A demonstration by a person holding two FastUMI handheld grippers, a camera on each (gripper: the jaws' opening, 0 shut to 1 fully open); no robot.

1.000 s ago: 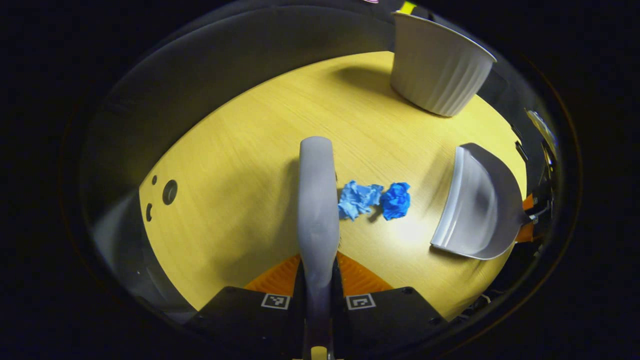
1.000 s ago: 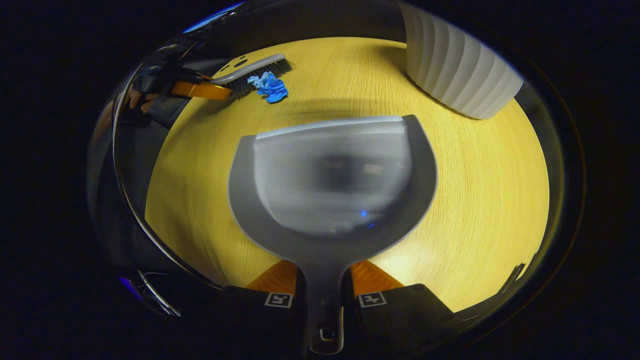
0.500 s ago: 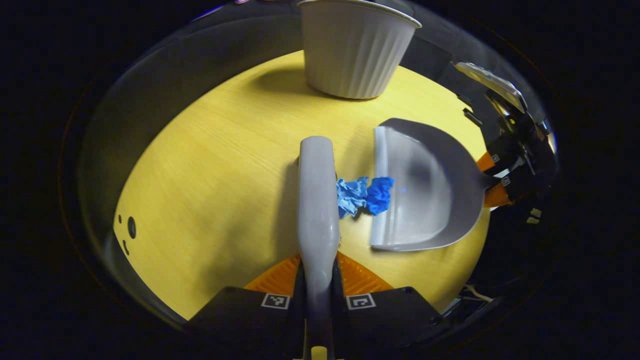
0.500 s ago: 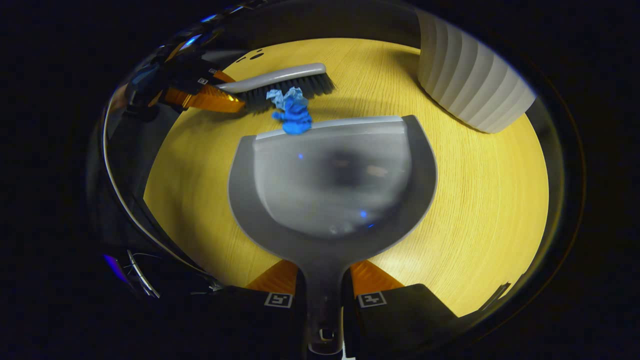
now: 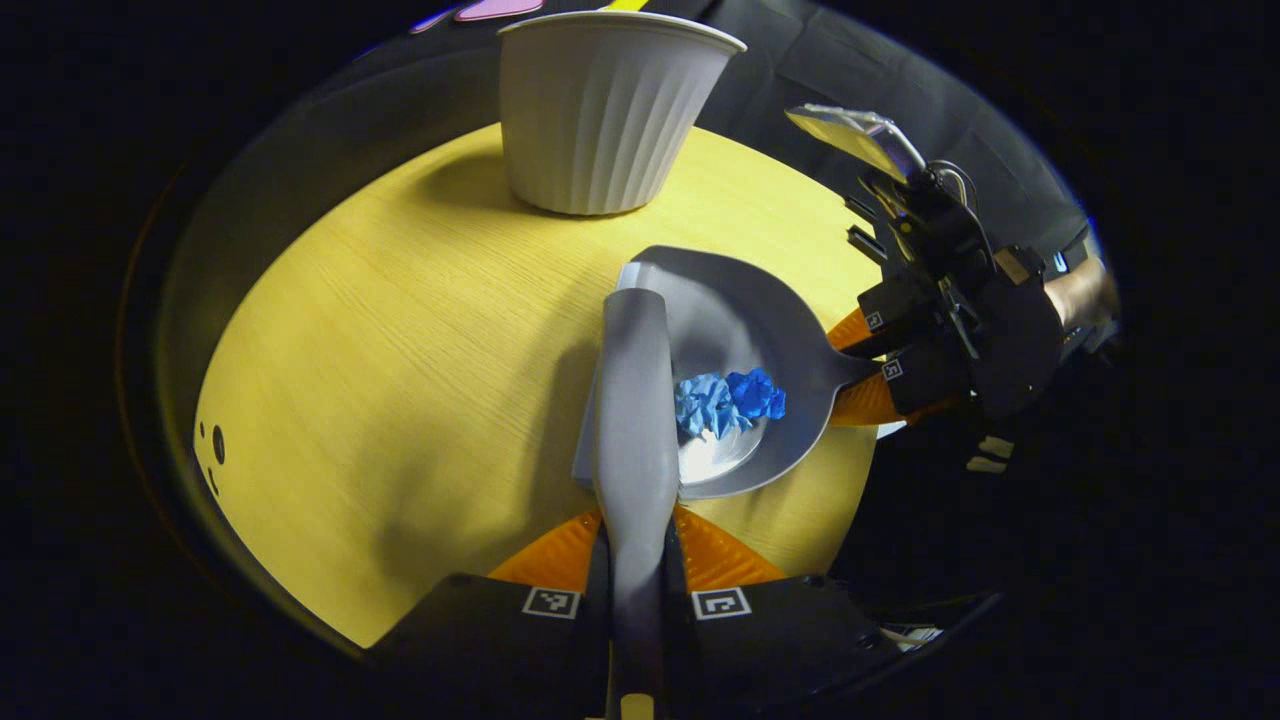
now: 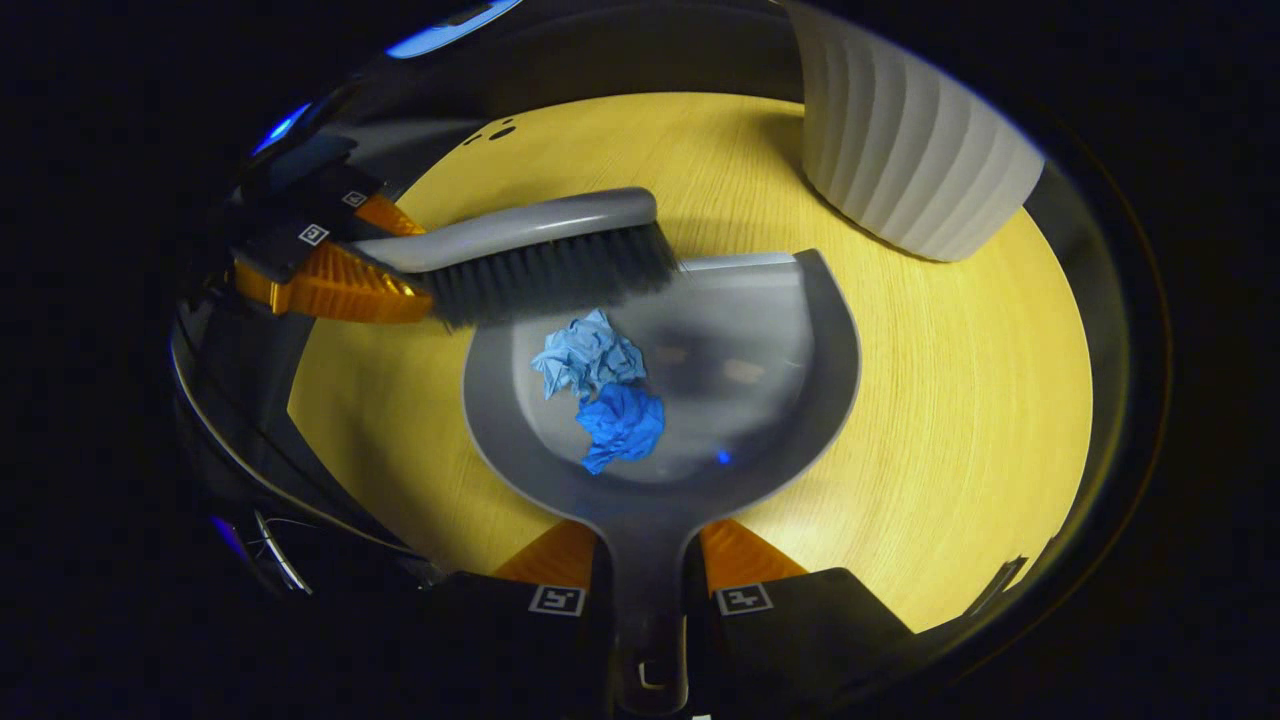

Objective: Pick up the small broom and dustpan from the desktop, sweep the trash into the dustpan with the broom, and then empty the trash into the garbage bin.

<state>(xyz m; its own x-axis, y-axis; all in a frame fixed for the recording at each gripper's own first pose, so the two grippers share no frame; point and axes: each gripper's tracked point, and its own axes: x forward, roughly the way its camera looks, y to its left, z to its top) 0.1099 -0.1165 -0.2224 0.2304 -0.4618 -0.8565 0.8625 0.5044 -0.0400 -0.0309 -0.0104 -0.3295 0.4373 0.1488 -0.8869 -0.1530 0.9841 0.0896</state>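
Observation:
In the left gripper view my left gripper [image 5: 636,548] is shut on the grey broom [image 5: 635,400], which lies across the mouth of the grey dustpan [image 5: 745,305]. Two crumpled blue paper balls [image 5: 728,402] rest inside the pan. My right gripper [image 6: 648,565] is shut on the dustpan's handle; the dustpan [image 6: 770,390] sits flat on the table. In the right gripper view the broom [image 6: 540,255] has its dark bristles at the pan's lip, and the light blue ball [image 6: 588,358] and the darker ball [image 6: 622,425] lie on the pan floor.
A white ribbed garbage bin [image 5: 605,110] stands upright at the far side of the yellow wooden table [image 5: 400,330]; it is at upper right as the bin [image 6: 900,160] in the right gripper view. A hand [image 5: 1075,290] holds the right gripper [image 5: 870,370].
The broom has pushed both blue paper balls off the table and over the lip into the dustpan. The broom and the dustpan have come together.

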